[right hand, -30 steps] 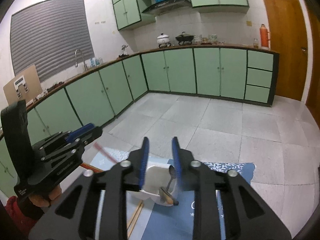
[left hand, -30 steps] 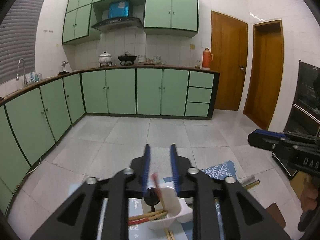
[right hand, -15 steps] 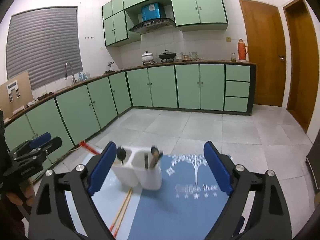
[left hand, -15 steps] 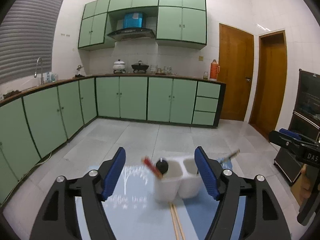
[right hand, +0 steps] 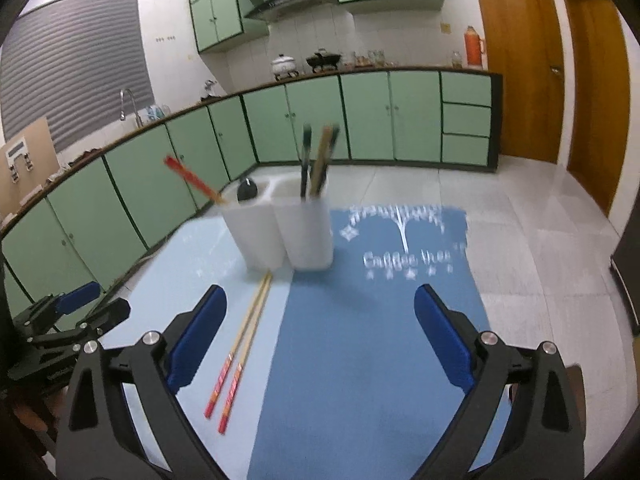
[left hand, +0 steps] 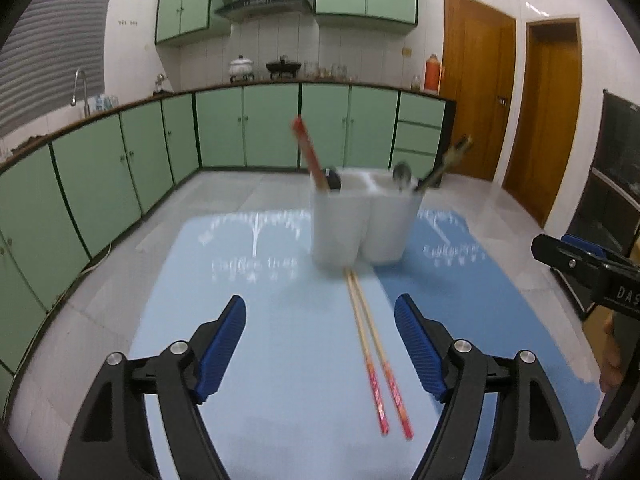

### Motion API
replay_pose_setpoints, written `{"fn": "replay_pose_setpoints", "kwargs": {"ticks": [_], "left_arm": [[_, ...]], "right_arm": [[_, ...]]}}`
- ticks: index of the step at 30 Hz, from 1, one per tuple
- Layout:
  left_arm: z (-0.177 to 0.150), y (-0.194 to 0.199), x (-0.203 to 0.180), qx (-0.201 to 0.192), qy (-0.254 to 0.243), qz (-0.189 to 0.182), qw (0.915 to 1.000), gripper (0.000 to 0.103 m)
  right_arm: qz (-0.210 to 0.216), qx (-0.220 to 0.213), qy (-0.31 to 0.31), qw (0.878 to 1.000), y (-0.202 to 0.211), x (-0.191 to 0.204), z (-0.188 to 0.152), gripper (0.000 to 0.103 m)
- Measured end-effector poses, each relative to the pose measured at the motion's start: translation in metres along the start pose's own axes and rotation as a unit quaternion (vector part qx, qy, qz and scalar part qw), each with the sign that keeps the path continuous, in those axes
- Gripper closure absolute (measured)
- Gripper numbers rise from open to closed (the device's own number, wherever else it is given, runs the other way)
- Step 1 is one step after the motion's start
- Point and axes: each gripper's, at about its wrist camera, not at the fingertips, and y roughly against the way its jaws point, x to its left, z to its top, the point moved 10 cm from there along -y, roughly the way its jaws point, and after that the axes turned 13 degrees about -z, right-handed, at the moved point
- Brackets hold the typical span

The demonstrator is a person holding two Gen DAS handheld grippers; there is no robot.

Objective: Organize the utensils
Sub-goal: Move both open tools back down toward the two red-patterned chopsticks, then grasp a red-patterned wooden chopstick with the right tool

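Note:
A white two-compartment utensil holder (left hand: 362, 224) stands upright on a blue mat (left hand: 260, 360); it also shows in the right wrist view (right hand: 288, 232). Red-tipped chopsticks (left hand: 306, 150) and a black ladle stand in one compartment, spoons and dark utensils (right hand: 316, 160) in the other. A pair of red-tipped chopsticks (left hand: 376, 354) lies flat on the mat in front of the holder, also in the right wrist view (right hand: 240, 346). My left gripper (left hand: 320, 344) is open and empty, well back from the holder. My right gripper (right hand: 318, 340) is open and empty, right of the loose chopsticks.
The mat lies on a table (left hand: 80, 320) in a kitchen with green cabinets (left hand: 260, 128) behind. The right gripper shows at the right edge of the left wrist view (left hand: 592, 268); the left gripper shows at the left edge of the right wrist view (right hand: 68, 320).
Both grippers opened wide and pulled back and down from the holder. The holder now stands upright on the mat, farther away, with the loose chopsticks in front.

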Motion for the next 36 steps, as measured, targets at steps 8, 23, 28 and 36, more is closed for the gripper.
{"fn": "replay_pose_setpoints", "kwargs": {"ticks": [8, 23, 28, 36], "left_arm": [[-0.054, -0.003, 0.019, 0.038, -0.003, 0.017, 0.9991, 0.028], [-0.091, 0.01, 0.057, 0.053, 0.029, 0.044, 0.9972, 0.028], [-0.094, 0.014, 0.061, 0.049, 0.033, 0.043, 0.9973, 0.028], [-0.094, 0.014, 0.064, 0.045, 0.041, 0.042, 0.9973, 0.028]], "right_arm": [[-0.01, 0.018, 0.007, 1.0, -0.007, 0.028, -0.069, 0.011], [0.0, 0.068, 0.054, 0.996, -0.018, 0.092, -0.138, 0.034], [0.0, 0.088, 0.06, 0.994, -0.022, 0.1, -0.151, 0.044], [-0.011, 0.092, 0.077, 0.993, -0.025, 0.103, -0.152, 0.058]]}}
